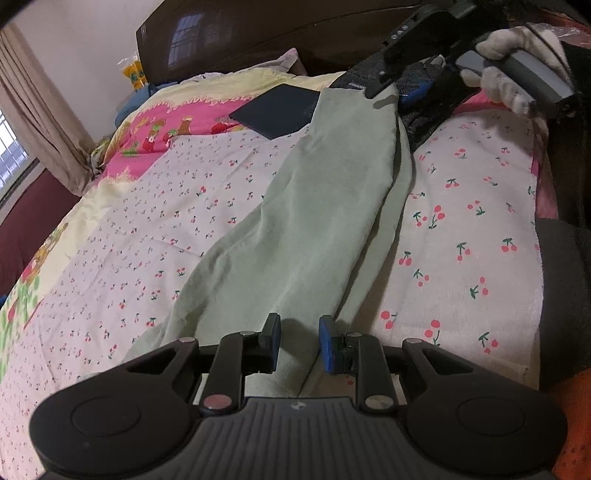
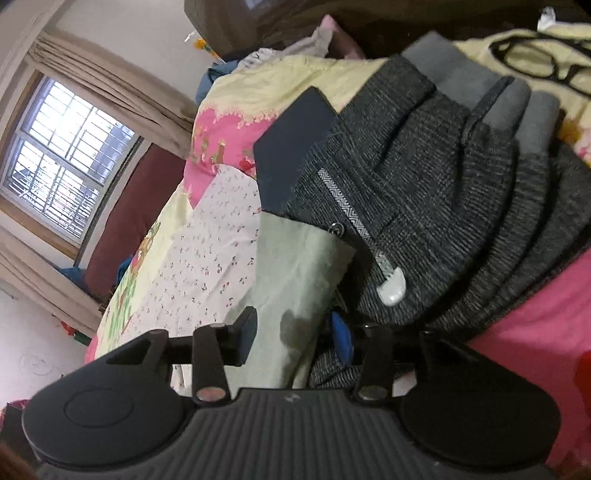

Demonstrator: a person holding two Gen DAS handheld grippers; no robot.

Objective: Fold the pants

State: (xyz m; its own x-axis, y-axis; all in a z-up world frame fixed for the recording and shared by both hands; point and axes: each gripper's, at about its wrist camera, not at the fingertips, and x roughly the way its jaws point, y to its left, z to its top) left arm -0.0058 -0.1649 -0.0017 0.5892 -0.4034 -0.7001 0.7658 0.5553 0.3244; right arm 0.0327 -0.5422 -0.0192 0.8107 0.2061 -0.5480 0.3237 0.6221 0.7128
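Note:
Pale green pants lie lengthwise on the cherry-print sheet, running from near my left gripper up toward the headboard. My left gripper is open, its fingers hovering just over the near end of the pants. My right gripper is open over the far end of the green pants, beside a stack of folded dark grey pants. The right gripper also shows at the top right of the left wrist view, held by a white-gloved hand.
A dark blue flat pad lies beside the grey stack. Black glasses rest on the yellow quilt behind it. A dark headboard stands at the back. A window and curtains are on the left.

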